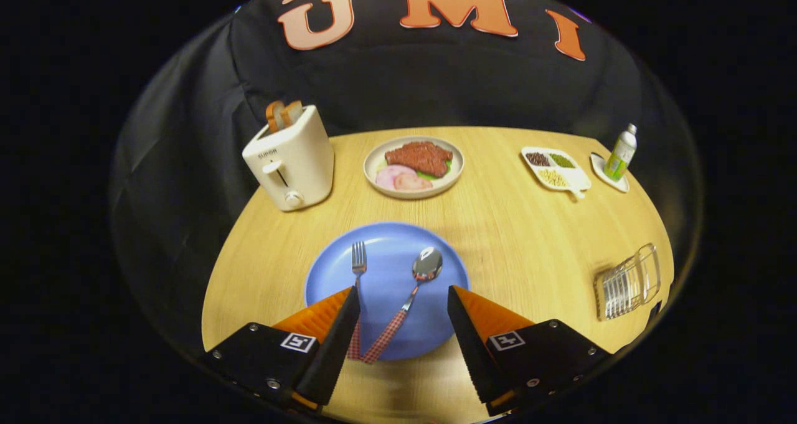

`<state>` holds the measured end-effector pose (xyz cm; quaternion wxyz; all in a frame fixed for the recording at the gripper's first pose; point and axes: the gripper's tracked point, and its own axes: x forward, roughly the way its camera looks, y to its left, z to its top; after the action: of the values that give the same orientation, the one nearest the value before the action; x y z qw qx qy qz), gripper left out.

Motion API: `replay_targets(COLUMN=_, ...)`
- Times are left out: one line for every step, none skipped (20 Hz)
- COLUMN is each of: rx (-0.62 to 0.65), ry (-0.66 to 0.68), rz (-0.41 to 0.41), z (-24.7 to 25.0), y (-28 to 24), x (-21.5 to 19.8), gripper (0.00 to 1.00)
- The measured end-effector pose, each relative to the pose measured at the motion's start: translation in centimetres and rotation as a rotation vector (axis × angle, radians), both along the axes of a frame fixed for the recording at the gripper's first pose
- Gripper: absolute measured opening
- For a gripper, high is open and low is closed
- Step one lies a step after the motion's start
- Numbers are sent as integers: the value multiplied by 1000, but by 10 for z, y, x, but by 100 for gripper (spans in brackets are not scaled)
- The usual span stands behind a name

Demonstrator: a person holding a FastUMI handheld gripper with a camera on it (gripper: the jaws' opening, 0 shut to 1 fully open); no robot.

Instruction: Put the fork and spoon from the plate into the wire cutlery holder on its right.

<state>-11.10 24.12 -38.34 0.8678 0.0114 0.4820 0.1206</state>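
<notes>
A blue plate (pixel 386 259) lies on the wooden table just ahead of my fingers. On it rest a fork (pixel 358 268) and a spoon (pixel 425 267), both with red checked handles that run back toward me and meet between the fingers. The fork's handle passes close by the left finger (pixel 339 334). My gripper (pixel 403 296) is open above the plate's near half, holding nothing. The wire cutlery holder (pixel 627 282) stands at the table's right edge, well to the right of the plate.
A white toaster (pixel 291 159) with bread stands at the back left. A plate of food (pixel 414 165) sits behind the blue plate. At the back right are a divided dish of grains (pixel 554 167) and a small bottle (pixel 621 153) on a saucer.
</notes>
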Motion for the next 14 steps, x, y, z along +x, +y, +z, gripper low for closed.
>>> replay_targets(rx=-9, ry=13, rz=-5, z=-8, y=2, x=-4, gripper=83)
replay_targets(rx=-23, ry=15, rz=-11, z=-14, y=2, x=-6, gripper=77)
replay_targets(rx=-34, ry=21, rz=-12, z=-19, y=2, x=-9, gripper=75)
replay_targets(rx=-44, ry=32, rz=-12, z=-26, y=4, x=-12, gripper=71)
replay_targets(rx=-54, ry=42, rz=-13, z=-32, y=5, x=-15, gripper=69)
replay_targets(rx=-68, ry=42, rz=-17, z=-36, y=4, x=-16, gripper=62)
replay_targets(rx=-82, ry=46, rz=-21, z=-40, y=1, x=-17, gripper=59)
replay_targets(rx=-82, ry=54, rz=-27, z=-44, y=0, x=-17, gripper=53)
replay_targets(rx=-83, ry=68, rz=-34, z=-49, y=0, x=-20, gripper=47)
replay_targets(rx=-84, ry=84, rz=-40, z=-53, y=-2, x=-23, gripper=41)
replay_targets(rx=-85, ry=106, rz=-44, z=-55, y=-4, x=-26, gripper=36)
replay_targets(rx=-86, ry=106, rz=-44, z=-58, y=-3, x=-25, gripper=30)
replay_targets(rx=-93, ry=101, rz=-45, z=-58, y=-5, x=-23, gripper=27)
replay_targets(rx=-98, ry=97, rz=-46, z=-57, y=-7, x=-21, gripper=23)
